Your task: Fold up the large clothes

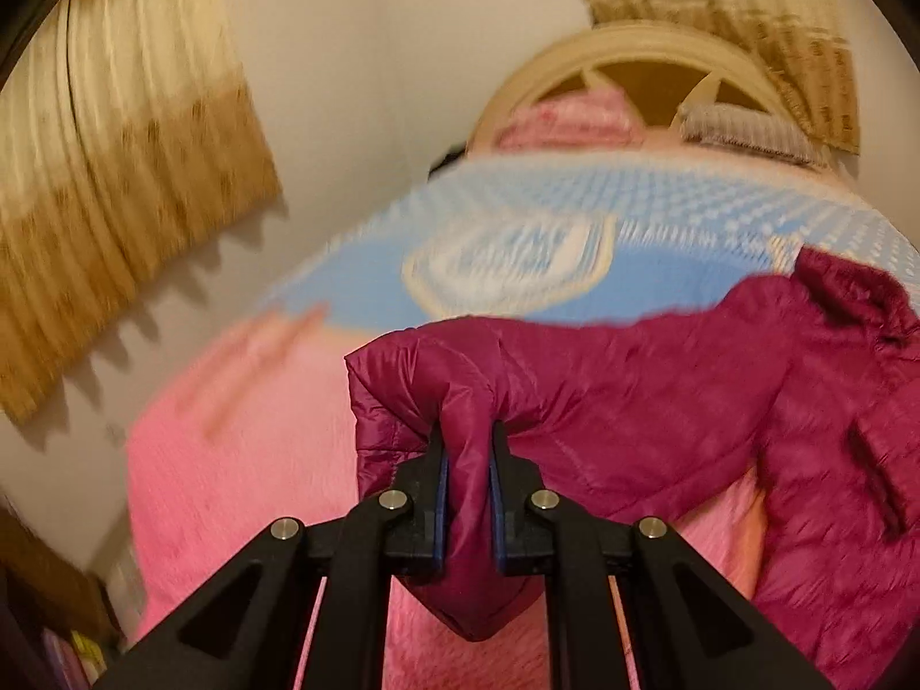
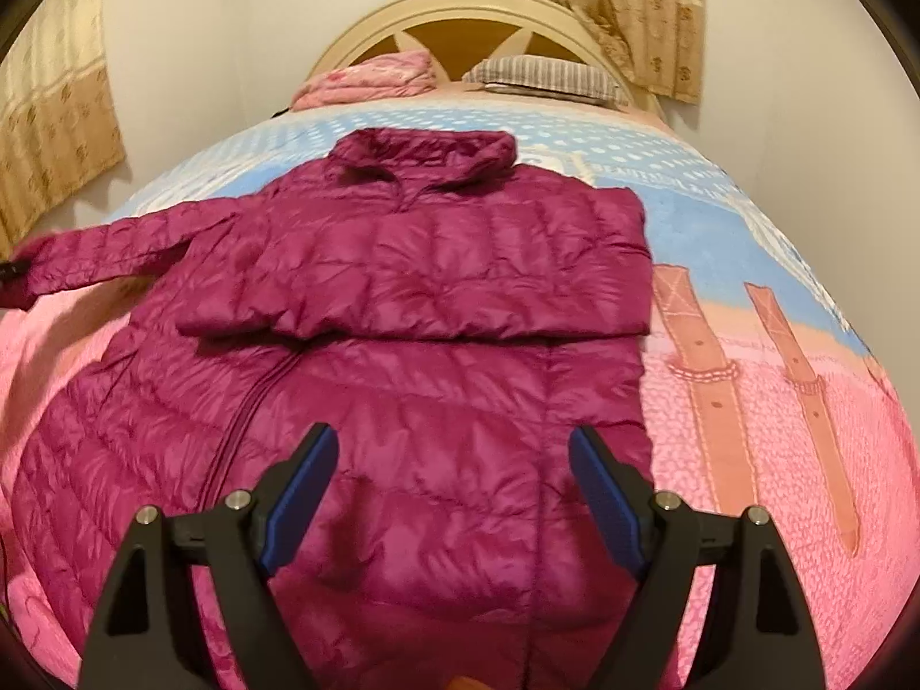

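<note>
A long magenta puffer jacket [image 2: 414,287] lies flat on the bed, collar toward the headboard. Its right sleeve is folded across the chest. Its left sleeve [image 2: 115,253] stretches out to the left. My left gripper [image 1: 467,443] is shut on the cuff of that sleeve [image 1: 448,379] and holds it lifted above the bed; the jacket's body [image 1: 834,402] shows at the right of that view. My right gripper [image 2: 454,448] is open and empty, above the jacket's lower half.
The bed has a pink and blue patterned cover [image 2: 747,264]. A pink pillow [image 2: 368,80] and a striped pillow [image 2: 546,77] lie by the cream headboard [image 2: 460,6]. Beige curtains [image 1: 115,172] hang on the wall left of the bed and behind the headboard.
</note>
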### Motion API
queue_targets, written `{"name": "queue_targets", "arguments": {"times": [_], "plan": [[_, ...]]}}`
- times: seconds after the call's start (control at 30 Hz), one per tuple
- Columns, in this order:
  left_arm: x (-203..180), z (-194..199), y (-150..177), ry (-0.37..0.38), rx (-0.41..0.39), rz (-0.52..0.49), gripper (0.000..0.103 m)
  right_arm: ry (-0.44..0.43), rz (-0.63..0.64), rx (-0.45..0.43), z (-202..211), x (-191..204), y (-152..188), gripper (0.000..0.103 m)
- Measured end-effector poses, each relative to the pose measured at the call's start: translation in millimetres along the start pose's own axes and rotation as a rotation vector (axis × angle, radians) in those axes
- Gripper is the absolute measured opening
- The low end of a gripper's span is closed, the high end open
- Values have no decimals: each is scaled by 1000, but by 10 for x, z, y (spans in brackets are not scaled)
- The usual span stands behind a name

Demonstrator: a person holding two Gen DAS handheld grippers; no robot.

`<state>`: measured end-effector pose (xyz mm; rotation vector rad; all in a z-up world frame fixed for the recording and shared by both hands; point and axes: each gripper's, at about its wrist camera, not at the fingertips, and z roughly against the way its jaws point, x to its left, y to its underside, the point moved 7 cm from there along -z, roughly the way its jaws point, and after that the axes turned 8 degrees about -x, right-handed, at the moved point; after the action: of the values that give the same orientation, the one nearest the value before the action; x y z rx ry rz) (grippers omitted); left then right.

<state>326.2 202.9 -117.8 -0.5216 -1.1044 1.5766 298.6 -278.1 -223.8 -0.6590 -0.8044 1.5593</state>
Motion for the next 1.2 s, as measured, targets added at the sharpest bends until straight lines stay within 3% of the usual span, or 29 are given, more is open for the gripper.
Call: {"name": "queue_targets", "arguments": {"times": [0.17, 0.4, 0.6, 0.83, 0.87, 0.93, 0.97, 1.0, 1.07, 1.2], "plan": [[-644, 319, -400, 92, -84, -52, 10, -2, -30, -9, 26, -83, -11, 85], [-1925, 693, -566, 249, -151, -170, 10, -2, -60, -29, 124, -226, 14, 85], [-2936, 891, -401, 365, -152, -267, 10, 28, -107, -33, 119, -465, 84, 85], [-3684, 1056, -77, 459, -117, -358, 15, 29, -172, -2, -8, -663, 229, 85], [-3734, 1069, -49, 465, -113, -368, 22, 26, -179, 3, -22, -676, 255, 85], [-3810, 1105, -10, 459, -126, -388, 51, 16, -196, 17, -73, -696, 308, 85], [-3808, 1138, -10, 443, -153, -394, 78, 11, -204, 24, -90, -700, 331, 85], [-3795, 1180, -24, 427, -189, -393, 90, 5, -213, 32, -104, -710, 345, 85], [-3777, 1247, -59, 432, -239, -398, 90, -1, -221, 34, -99, -716, 360, 85], [-3626, 1206, -85, 428, -236, -394, 90, 12, -203, 37, -97, -687, 375, 85]]}}
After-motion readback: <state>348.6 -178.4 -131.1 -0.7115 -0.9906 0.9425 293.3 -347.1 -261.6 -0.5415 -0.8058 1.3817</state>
